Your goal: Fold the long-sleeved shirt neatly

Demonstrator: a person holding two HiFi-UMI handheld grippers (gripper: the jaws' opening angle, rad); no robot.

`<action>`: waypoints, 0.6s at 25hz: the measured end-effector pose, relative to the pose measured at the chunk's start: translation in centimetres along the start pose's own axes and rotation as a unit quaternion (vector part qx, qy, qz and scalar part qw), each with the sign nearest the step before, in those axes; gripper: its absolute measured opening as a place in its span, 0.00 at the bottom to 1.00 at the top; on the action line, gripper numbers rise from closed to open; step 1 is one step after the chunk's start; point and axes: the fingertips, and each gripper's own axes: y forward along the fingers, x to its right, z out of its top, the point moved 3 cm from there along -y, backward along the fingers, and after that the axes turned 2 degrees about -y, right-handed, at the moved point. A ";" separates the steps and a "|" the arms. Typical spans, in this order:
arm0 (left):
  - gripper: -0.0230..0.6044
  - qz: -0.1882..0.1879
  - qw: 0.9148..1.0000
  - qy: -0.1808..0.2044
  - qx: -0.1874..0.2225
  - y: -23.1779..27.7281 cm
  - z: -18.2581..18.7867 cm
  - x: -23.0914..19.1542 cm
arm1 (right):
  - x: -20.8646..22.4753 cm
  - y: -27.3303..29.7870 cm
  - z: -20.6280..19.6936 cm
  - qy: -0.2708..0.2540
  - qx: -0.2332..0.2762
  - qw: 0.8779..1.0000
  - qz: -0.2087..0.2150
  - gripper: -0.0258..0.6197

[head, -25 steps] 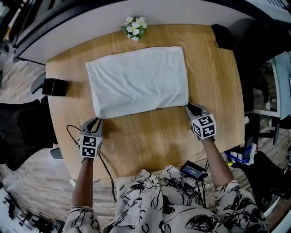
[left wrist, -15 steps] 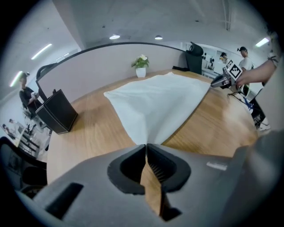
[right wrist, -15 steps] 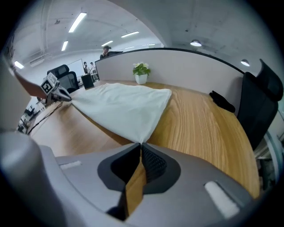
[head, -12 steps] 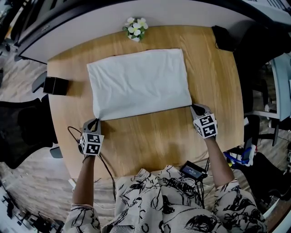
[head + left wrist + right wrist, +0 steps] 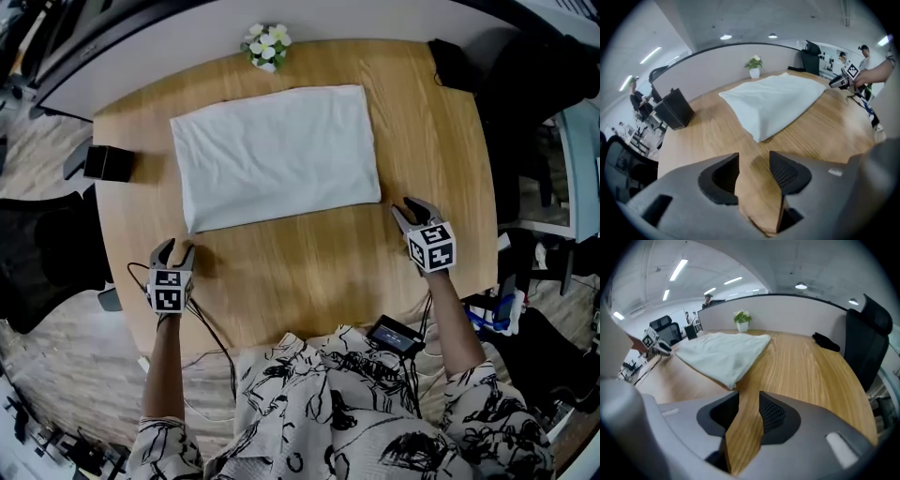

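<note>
The long-sleeved shirt [image 5: 277, 155] lies folded into a flat, pale rectangle of soft fabric on the far half of the table [image 5: 319, 272]. The table top is round, smooth, light wood grain. The shirt's near edge is a rounded, slightly raised fold.

The left gripper [image 5: 174, 249] sits just off the shirt's near left corner, apart from the cloth. Its jaws have just been opening and stand parted, with only bare wood between them.

The right gripper [image 5: 410, 208] sits just off the near right corner, also clear of the cloth. Its jaws have just been opening and are released, framing bare wood.

Each jaw carries black ribbed pads [image 5: 787, 173] in a grey moulded body.

A small white-flowered plant [image 5: 263, 45] stands just beyond the shirt's far edge. A black box [image 5: 105, 163] stands at the table's left edge.
</note>
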 end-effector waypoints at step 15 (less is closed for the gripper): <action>0.05 0.057 0.901 -0.044 0.427 -24.5 10.2 7.0 | -3.1 -21.6 16.9 -0.148 0.424 0.892 -0.045 0.06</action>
